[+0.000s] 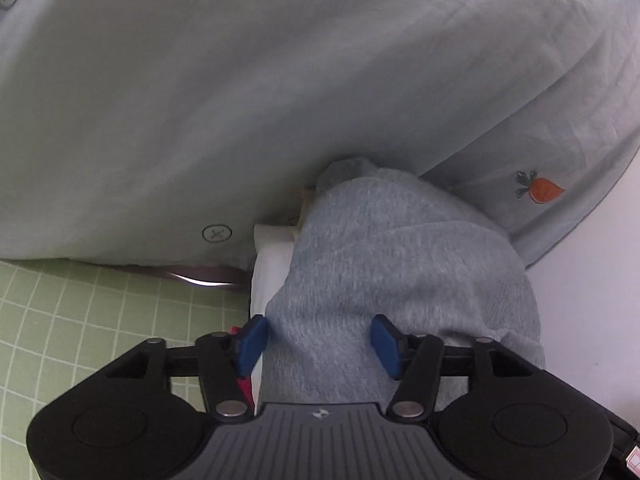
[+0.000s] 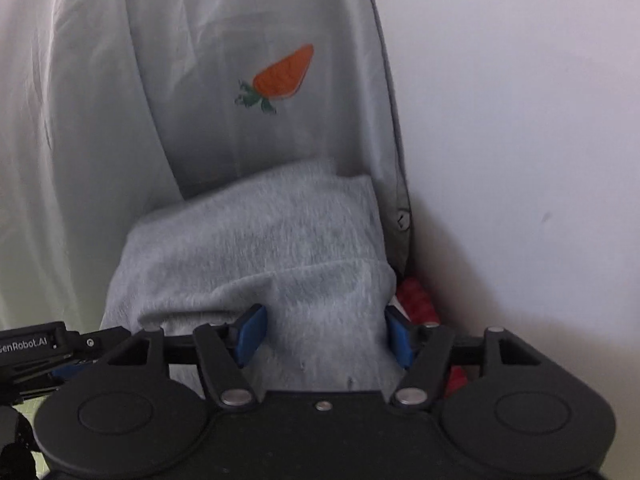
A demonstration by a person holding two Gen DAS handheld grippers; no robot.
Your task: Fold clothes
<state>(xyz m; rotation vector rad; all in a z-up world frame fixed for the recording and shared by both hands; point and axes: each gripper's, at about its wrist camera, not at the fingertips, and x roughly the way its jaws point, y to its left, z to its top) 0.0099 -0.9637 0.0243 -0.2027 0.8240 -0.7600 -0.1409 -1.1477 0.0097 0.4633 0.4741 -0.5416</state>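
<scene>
**Grey fleece between spread jaws, pale bedding behind**

A pale blue-grey sheet fills most of both wrist views, draped and creased, with a stitched button near its lower edge in the left view. An orange carrot motif with green leaves is embroidered on it, and a dark piped seam runs down its edge beside a plain white wall. In the left view a green mat with a white grid lies at the lower left, below the sheet's edge.

The grey fleece garment lies bunched in a thick, rounded heap in front of the sheet, directly ahead of both tools. Beside it in the left view a white folded cloth shows, and in the right view something red peeks out at the garment's right side.

The left gripper has its blue pads spread, the fleece lying between them without being pinched. The right gripper is spread likewise, grey fleece filling the gap between its pads, which stand at the fabric's sides rather than clamping it.
</scene>
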